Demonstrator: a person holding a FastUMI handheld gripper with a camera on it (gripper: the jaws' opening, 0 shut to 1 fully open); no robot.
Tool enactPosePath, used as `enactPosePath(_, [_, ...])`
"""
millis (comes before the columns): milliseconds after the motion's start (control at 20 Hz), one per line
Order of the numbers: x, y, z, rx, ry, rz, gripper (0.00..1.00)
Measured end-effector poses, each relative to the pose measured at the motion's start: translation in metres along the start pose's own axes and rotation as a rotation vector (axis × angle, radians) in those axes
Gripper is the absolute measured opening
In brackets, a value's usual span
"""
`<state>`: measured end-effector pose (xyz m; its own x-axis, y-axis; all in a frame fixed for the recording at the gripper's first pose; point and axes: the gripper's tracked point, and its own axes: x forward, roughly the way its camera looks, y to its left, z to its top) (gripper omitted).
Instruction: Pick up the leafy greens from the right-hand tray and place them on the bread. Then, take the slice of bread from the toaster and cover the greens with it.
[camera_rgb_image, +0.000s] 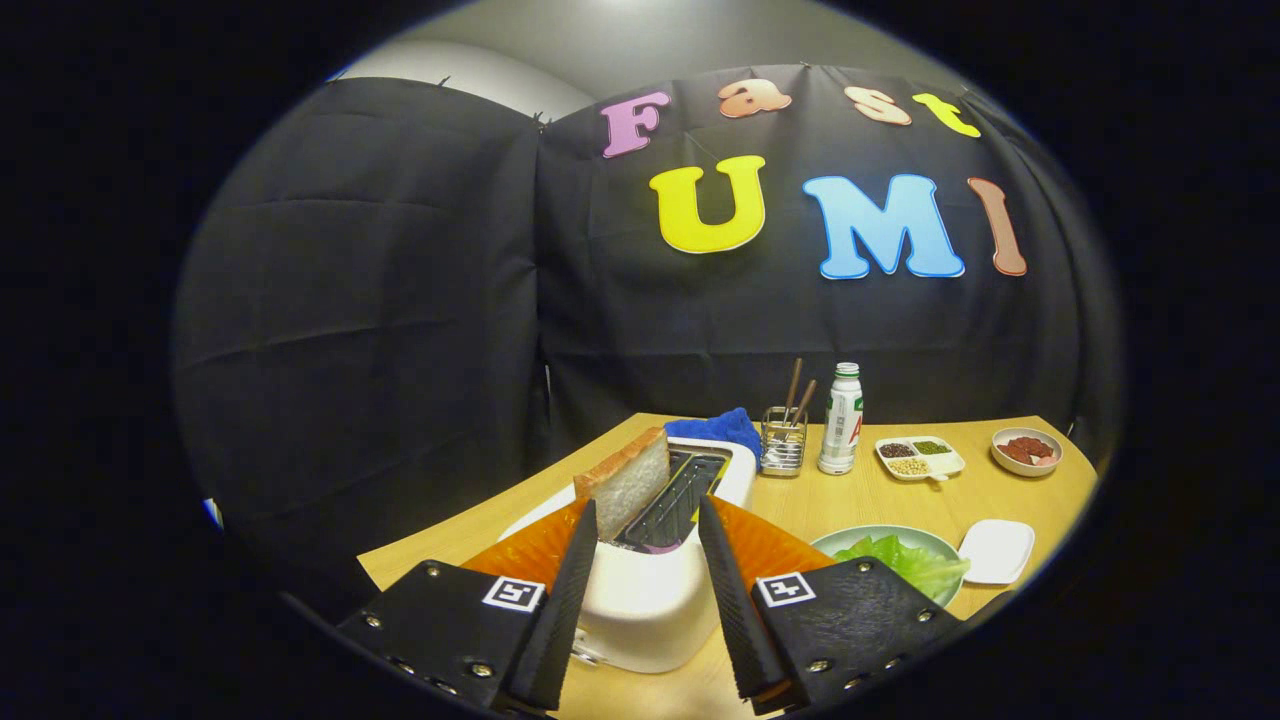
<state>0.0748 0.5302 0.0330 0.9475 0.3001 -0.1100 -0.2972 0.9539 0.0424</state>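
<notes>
I hold the jaws (648, 600) spread wide and empty above the white two-slot toaster (655, 560), which sits between the two fingers on the pale wooden worktop (850, 495). A thick slice of white bread (628, 478) stands upright in the toaster's slot at about 11 o'clock from the jaws. An orange tray (775, 548) lies under and around the toaster. The crinkled green lettuce leaves (900, 560) rest on a round pale-green plate (848, 538) at 2 o'clock, just beyond my right finger. By my reading, the greens come first: I should swing right, come down over the leaves, and pinch a thick fold gently, so nothing tears or drags the plate along.
</notes>
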Motion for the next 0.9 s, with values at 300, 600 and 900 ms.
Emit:
enactPosePath(300, [0.03,0.017,-0.004,0.004,0.047,-0.042,0.63])
enactPosePath(600, [0.048,0.019,-0.008,0.009,0.065,-0.117,0.63])
enactPosePath(900, [0.062,0.013,-0.007,-0.059,0.048,-0.245,0.23])
